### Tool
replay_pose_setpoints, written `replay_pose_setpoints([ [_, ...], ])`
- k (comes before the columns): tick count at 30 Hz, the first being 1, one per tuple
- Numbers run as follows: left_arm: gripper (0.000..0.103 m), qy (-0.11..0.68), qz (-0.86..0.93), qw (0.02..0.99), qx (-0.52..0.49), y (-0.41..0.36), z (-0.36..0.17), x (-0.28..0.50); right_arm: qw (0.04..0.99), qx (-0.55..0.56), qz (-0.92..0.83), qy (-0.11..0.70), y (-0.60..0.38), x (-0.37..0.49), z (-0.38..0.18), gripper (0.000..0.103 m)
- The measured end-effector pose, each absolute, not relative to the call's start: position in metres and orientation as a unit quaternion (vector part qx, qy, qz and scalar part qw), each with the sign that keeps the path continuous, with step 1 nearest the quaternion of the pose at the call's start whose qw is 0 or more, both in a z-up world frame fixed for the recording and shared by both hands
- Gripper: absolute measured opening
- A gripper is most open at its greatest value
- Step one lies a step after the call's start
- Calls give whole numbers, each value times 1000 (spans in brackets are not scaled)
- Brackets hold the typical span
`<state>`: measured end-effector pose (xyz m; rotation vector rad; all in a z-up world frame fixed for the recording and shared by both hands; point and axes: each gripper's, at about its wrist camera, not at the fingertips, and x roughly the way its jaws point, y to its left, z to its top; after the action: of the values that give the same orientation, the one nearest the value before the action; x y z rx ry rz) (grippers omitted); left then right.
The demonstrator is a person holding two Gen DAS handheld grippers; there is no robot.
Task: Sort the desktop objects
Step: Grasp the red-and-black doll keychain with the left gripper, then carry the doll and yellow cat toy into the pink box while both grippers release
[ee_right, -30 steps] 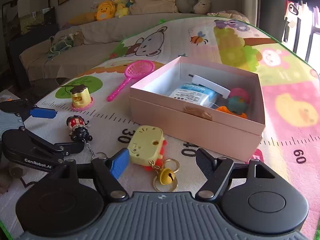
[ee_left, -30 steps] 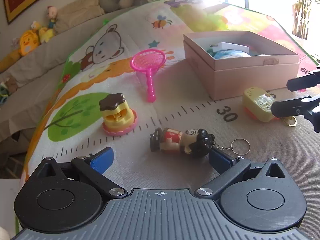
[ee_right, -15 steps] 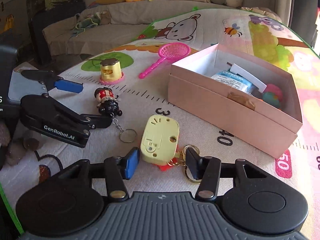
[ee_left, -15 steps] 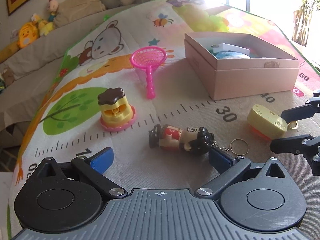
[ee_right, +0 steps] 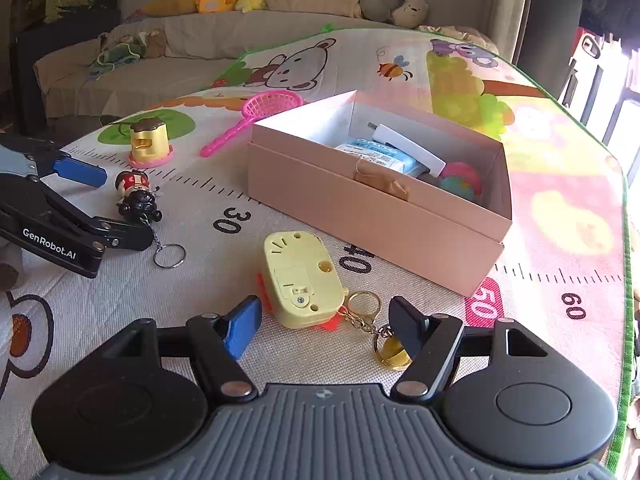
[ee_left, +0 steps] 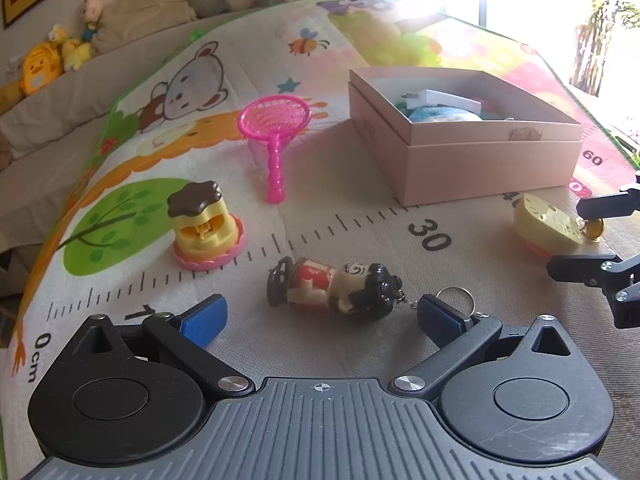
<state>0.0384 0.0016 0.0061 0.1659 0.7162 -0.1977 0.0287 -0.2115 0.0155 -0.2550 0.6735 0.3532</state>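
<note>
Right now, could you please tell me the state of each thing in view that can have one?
pink box: open, lid off, partly filled.
yellow keychain toy: lying flat on the mat, between the right gripper's pads, not pressed.
figure keychain: lying on its side, ungripped.
pudding toy: upright.
pink net: lying flat.
left gripper: open.
right gripper: jaws opening.

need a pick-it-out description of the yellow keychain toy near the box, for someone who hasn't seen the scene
Find the open pink box on the play mat. On the mat beside its long wall, near the printed 40, lies a flat pale-yellow keychain toy with an orange underside. Unlike the doll keychain further left, it is boxy and trails a gold bell on its chain.
</note>
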Motion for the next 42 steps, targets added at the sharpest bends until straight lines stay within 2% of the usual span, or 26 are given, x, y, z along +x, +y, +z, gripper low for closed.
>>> replay_pose_setpoints([
  [7,102,332,-106,935,67,-3,6,47,921,-108,179,328,-211,33,20,71],
  [8,94,330,-109,935,68,-3,7,47,921,-110,180,326,-210,34,20,71],
  [9,76,332,-111,934,71,-4,7,48,921,-111,182,325,-209,35,21,71],
  [10,74,335,-111,933,72,-5,7,49,921,-111,185,324,-208,35,21,71],
  [17,74,330,-118,934,75,-6,11,39,917,-97,195,333,-204,54,21,68],
  [19,74,329,-117,933,80,-9,12,35,912,-88,202,345,-204,59,21,54],
  [21,74,327,-117,934,83,-10,14,29,909,-84,208,352,-204,59,22,46],
  [30,74,285,-143,944,83,-16,41,-2,899,-115,240,348,-202,17,59,41],
  [39,74,151,-155,971,97,-37,125,3,946,-56,218,233,-243,-2,163,41],
  [42,74,136,-160,974,86,-45,143,25,959,-45,199,198,-254,5,188,41],
])
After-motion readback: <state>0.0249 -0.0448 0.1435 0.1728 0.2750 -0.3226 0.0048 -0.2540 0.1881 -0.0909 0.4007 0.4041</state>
